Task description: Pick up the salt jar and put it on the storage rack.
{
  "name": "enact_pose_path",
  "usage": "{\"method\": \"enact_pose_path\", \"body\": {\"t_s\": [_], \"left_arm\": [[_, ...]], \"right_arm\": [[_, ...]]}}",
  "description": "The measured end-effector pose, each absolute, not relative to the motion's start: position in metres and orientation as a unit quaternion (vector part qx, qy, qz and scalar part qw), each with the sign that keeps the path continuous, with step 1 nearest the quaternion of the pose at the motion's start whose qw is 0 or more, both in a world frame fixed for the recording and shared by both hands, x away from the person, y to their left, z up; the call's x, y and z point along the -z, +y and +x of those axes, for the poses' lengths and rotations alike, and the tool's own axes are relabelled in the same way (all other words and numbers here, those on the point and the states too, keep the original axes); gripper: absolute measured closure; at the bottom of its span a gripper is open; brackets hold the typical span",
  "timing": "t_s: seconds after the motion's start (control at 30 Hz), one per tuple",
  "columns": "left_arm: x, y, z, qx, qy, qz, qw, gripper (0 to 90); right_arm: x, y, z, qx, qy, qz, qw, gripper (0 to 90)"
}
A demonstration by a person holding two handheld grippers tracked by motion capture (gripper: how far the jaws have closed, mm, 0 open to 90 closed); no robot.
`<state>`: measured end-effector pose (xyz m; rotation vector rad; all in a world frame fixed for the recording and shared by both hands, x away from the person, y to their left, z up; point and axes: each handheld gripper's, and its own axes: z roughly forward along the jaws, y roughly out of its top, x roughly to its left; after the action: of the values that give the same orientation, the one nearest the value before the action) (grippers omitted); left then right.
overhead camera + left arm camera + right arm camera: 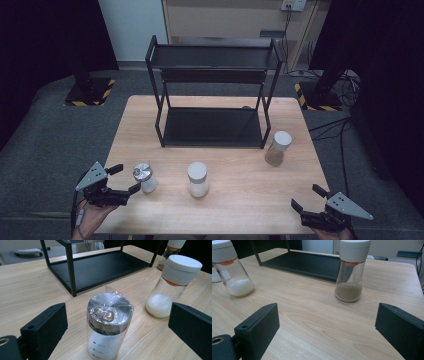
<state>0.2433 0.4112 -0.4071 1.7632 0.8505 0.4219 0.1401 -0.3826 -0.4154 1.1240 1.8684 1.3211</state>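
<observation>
Three glass jars stand on the wooden table [235,200]. A silver-capped jar [145,178] wrapped in clear film holds white powder; in the left gripper view this silver-capped jar [108,325] stands between the wide-apart jaws without touching them. My left gripper [125,179] is open just left of it. A white-lidded jar of white grains [197,179] [172,285] [233,270] is in the middle. A white-lidded jar of brown powder [277,148] [351,272] stands at the right. My right gripper [307,198] is open near the front right corner, nothing between its jaws.
A black two-tier metal rack [212,95] stands at the back middle of the table, both shelves bare; the rack's lower shelf [100,267] [312,263] lies beyond the jars. Dark floor, stand bases and cables surround the table.
</observation>
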Motion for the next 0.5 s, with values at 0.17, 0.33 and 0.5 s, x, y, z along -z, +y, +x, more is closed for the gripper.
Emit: {"method": "enact_pose_path", "body": {"t_s": [0.17,0.33,0.5], "left_arm": [[0.409,0.409,0.249,-0.178,0.351,0.746,0.537,3.0],[0.41,0.406,0.256,-0.173,0.353,0.748,0.534,3.0],[0.412,0.403,0.262,-0.171,0.35,0.752,0.532,3.4]], "right_arm": [[0.415,-0.382,0.14,-0.496,0.701,0.422,0.292,5.4],[0.416,-0.383,0.141,-0.496,0.701,0.421,0.291,5.4],[0.416,-0.383,0.141,-0.497,0.701,0.421,0.291,5.4]]}}
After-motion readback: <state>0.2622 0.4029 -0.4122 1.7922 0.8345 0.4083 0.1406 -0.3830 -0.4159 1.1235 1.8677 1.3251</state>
